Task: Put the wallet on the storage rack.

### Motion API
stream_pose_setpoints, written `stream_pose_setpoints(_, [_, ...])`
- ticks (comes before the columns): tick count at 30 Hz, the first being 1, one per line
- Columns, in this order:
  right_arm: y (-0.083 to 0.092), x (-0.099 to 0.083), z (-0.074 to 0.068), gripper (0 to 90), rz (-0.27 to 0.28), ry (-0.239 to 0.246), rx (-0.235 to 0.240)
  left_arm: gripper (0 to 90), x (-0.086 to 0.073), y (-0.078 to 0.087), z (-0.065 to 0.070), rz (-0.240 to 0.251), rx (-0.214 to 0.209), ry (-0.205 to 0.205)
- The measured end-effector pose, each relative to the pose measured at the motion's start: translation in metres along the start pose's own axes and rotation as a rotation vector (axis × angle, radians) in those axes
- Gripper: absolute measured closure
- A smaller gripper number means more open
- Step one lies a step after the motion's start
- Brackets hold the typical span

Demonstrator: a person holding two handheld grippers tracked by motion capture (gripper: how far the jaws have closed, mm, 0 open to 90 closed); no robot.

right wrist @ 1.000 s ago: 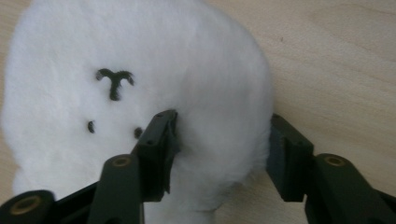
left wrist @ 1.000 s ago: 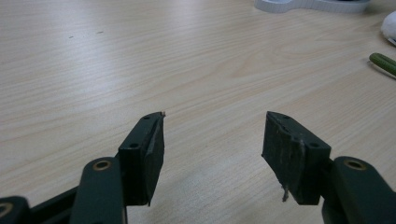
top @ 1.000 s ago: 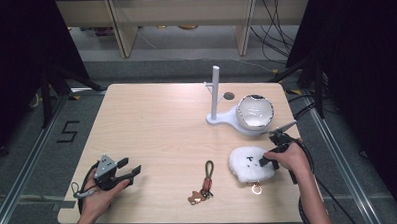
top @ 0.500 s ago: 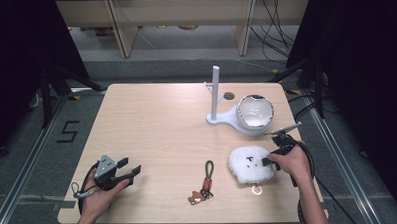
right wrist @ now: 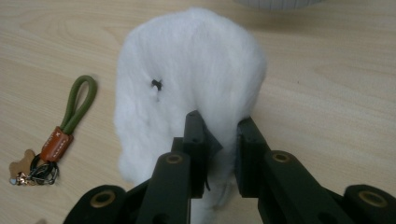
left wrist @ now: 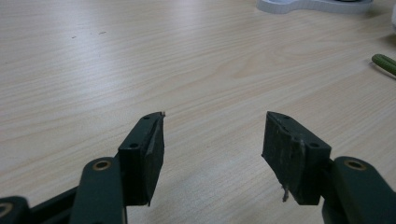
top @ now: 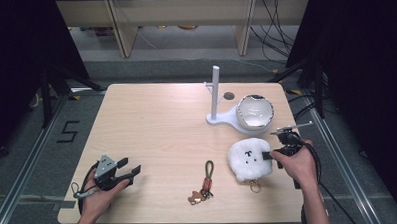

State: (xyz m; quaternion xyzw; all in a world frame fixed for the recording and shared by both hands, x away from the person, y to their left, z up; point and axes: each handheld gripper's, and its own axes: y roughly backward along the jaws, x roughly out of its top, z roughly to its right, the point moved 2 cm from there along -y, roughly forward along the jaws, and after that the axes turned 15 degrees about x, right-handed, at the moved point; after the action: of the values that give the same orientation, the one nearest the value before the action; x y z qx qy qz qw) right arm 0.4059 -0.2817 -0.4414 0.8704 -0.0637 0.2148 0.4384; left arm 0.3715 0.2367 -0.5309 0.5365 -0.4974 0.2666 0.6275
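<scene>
The white plush keychain (top: 249, 159) lies on the worktop (top: 162, 123) just in front of the white stand (top: 221, 116), its near edge pinched between the right gripper (right wrist: 219, 140) fingers, while the left gripper (left wrist: 212, 140), fingers wide and empty, sits well apart.

In the right gripper view, the lower edge of the white plush toy (right wrist: 187, 84) sat behind the right gripper (right wrist: 219, 140); the pinched part was not visible. The stand base (right wrist: 275, 3) was cut off by the top edge. In the left gripper view, the green keychain loop (left wrist: 385, 63) was cut by the right edge. In the high view, the small charms on the keychain (top: 202, 184) near the table's front edge were too small to identify.
</scene>
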Motion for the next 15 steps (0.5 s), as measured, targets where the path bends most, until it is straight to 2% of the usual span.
stream_pose_setpoints(1, [0.001, 0.001, 0.001, 78.6, 0.013, 0.031, -0.006, 38.0, 0.0, 0.0, 0.0, 0.004, -0.001, -0.001])
stream_pose_setpoints(2, [0.003, 0.003, 0.004, 78.7, 0.01, 0.099, -0.014, 38.0, 0.0, 0.0, 0.0, 0.001, 0.003, 0.0])
stream_pose_setpoints(3, [0.004, 0.004, 0.004, 78.7, 0.011, 0.108, -0.007, 38.0, 0.0, 0.0, 0.0, 0.001, 0.004, -0.004])
stream_pose_setpoints(8, [0.012, 0.008, -0.003, 78.7, 0.051, 0.121, -0.005, 38.0, 0.0, 0.0, 0.0, 0.005, 0.003, -0.011])
stream_pose_setpoints(9, [0.014, 0.008, -0.008, 78.7, 0.056, 0.082, -0.003, 38.0, 0.0, 0.0, 0.0, 0.005, 0.004, -0.011])
stream_pose_setpoints(10, [0.016, 0.01, -0.005, 78.7, 0.057, 0.126, -0.007, 37.9, 0.0, 0.0, 0.0, 0.004, 0.004, -0.011])
stream_pose_setpoints(11, [0.018, 0.01, -0.011, 78.7, 0.062, 0.069, 0.012, 37.9, 0.0, 0.0, 0.0, 0.004, 0.005, -0.009])
stream_pose_setpoints(12, [0.018, 0.01, -0.013, 78.8, 0.083, 0.056, 0.006, 37.9, 0.0, 0.0, 0.0, 0.004, 0.005, -0.009])
stream_pose_setpoints(13, [0.019, 0.012, -0.009, 78.8, 0.092, 0.107, 0.015, 37.9, 0.0, 0.0, 0.0, 0.004, 0.005, -0.008])
stream_pose_setpoints(14, [0.023, 0.014, -0.009, 78.8, 0.087, 0.118, 0.049, 37.9, 0.0, 0.0, 0.0, 0.004, 0.005, -0.005])
stream_pose_setpoints(15, [0.024, 0.015, -0.01, 78.8, 0.093, 0.121, 0.055, 37.9, 0.0, 0.0, 0.0, 0.004, 0.005, -0.005])
